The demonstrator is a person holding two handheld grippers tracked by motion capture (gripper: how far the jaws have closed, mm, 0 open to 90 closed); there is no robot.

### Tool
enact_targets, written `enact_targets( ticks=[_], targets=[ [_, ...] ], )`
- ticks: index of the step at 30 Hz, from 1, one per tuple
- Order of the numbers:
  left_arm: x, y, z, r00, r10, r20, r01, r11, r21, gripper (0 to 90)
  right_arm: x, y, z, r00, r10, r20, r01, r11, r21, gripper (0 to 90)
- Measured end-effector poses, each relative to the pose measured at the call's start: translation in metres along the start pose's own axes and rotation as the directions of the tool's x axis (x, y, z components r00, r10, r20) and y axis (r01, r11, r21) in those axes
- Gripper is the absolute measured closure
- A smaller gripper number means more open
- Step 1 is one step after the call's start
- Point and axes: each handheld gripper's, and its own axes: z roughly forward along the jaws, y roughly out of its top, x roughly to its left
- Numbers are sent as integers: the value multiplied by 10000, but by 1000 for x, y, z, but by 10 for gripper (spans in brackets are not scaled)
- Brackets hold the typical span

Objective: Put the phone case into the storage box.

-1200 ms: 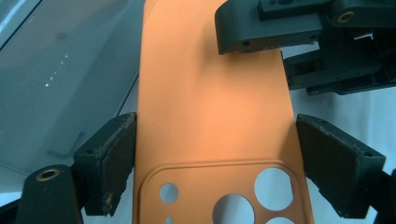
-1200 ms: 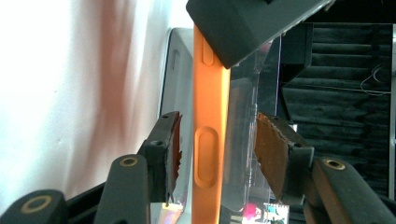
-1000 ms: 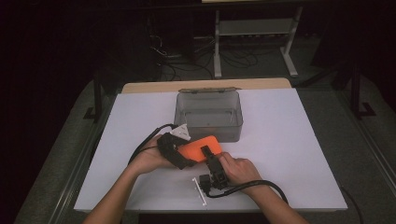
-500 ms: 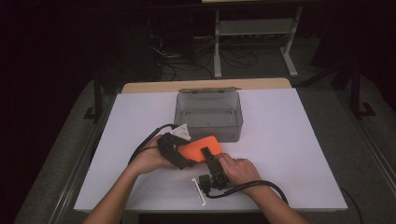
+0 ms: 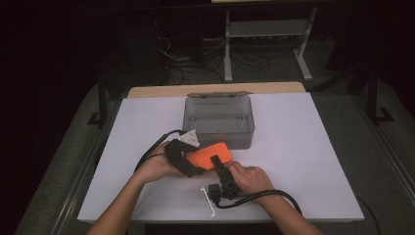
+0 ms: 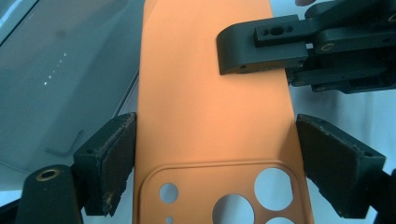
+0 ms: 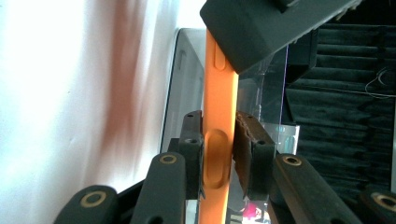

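- The orange phone case (image 5: 208,155) is held above the white worktop (image 5: 313,147), just in front of the clear plastic box (image 5: 219,121), between the person's two hands.
- The left gripper (image 5: 195,164) holds the case across its width. In the left gripper view the two padded fingers (image 6: 112,158) press against the long edges of the case (image 6: 210,116), one on each side, near the camera cut-outs.
- The camera cut-outs sit at the end of the case nearest the left gripper; several round holes are visible inside a raised outline.
- The right gripper (image 5: 218,164) approaches from the person's side and takes the case by its thickness. In the right gripper view the case (image 7: 219,116) stands edge-on between the fingers (image 7: 247,140), which pinch it on its two flat faces beside an oblong side-button bump.
- The jaws of the right gripper have just been closing, with the case between them; the pads now bear on it.
- In the left gripper view one finger of the right gripper (image 6: 254,49) lies flat on the back of the case near its far end.
- The box stands open on the worktop, its lid (image 5: 218,96) raised at the far side.
- A small white piece (image 5: 209,200) lies on the worktop just beside the right hand (image 5: 249,178).
- A black cable (image 5: 266,196) trails from the right gripper across the worktop.
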Motion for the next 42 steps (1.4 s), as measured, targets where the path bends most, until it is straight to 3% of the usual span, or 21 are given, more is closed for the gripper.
enact_targets(
  ticks=[27,35,42],
  targets=[
    [2,0,-2,9987,-298,422,310,9991,-298,152,-2,-1,-4,9983,-37,575,43,9999,-112,812],
    [3,-1,-2,9970,-464,618,486,9982,-348,148,-2,-1,-5,9987,10,519,-4,9999,-105,811],
    [3,-2,-4,9973,-345,649,372,9984,-422,167,-3,-1,-5,9988,-37,485,45,9999,-155,815]
  ],
)
